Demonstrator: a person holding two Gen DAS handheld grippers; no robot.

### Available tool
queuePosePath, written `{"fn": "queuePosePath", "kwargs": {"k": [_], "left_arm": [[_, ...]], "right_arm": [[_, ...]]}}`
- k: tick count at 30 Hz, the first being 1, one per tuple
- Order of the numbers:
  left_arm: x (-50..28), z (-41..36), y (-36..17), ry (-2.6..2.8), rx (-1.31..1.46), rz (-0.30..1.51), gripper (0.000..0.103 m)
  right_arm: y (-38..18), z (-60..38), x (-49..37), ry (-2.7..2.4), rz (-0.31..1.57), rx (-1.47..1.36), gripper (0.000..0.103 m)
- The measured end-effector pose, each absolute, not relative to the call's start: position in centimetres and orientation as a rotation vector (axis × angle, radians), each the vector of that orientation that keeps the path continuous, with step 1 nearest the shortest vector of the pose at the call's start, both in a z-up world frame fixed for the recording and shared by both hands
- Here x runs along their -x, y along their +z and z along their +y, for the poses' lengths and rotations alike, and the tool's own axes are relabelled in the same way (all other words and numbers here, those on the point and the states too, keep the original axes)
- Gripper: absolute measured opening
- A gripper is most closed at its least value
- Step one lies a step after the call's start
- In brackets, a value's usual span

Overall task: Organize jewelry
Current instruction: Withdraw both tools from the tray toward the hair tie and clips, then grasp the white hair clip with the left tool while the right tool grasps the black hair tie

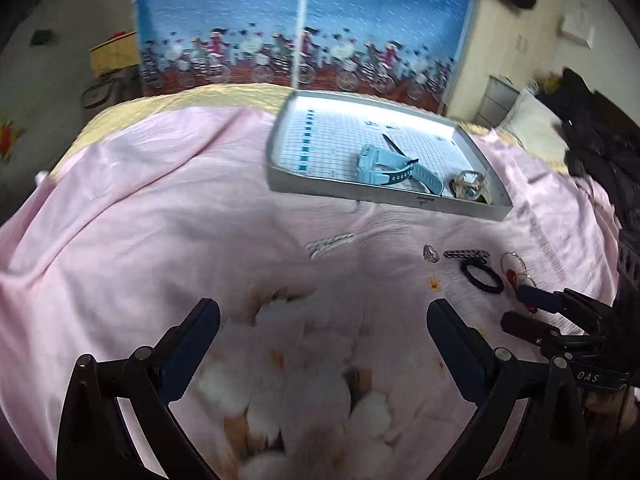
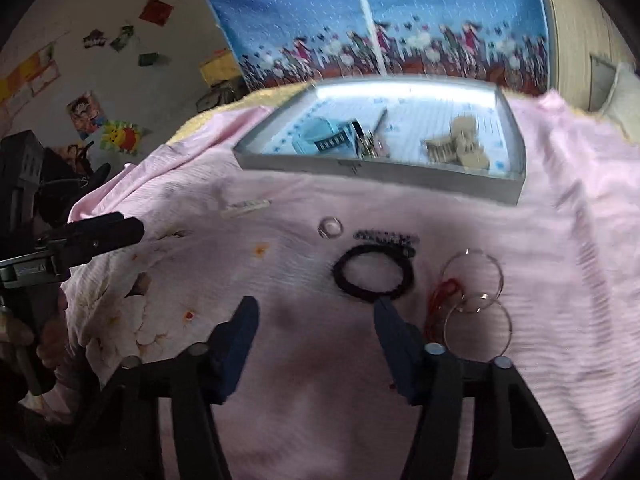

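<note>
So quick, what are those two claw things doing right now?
Left gripper: open, holding nothing.
Right gripper: open, empty, by the black hair tie.

**Legible text: one marking**

The letters "OAS" are read in white on a black band of the right gripper (image 1: 516, 308), seen from the left wrist view. A small dark mark is printed on the tray's (image 1: 384, 196) front wall, but it cannot be read.
</note>
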State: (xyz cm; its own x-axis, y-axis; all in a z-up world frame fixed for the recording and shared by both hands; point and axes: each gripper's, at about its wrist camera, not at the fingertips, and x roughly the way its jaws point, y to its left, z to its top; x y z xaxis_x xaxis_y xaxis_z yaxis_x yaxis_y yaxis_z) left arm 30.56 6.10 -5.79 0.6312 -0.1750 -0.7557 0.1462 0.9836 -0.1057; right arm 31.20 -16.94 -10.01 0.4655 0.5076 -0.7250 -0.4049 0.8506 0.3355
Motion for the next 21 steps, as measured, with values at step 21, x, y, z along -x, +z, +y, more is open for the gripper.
{"fn": "queuePosePath", "kwargs": {"k": [21], "left_arm": [[-41.8,5.0,-12.2,-0.263,-0.067,1.005,0.098]], "right_arm": [[-12.6,-17.8,-36.5,0.48,0.984,-0.221,0.056]]}}
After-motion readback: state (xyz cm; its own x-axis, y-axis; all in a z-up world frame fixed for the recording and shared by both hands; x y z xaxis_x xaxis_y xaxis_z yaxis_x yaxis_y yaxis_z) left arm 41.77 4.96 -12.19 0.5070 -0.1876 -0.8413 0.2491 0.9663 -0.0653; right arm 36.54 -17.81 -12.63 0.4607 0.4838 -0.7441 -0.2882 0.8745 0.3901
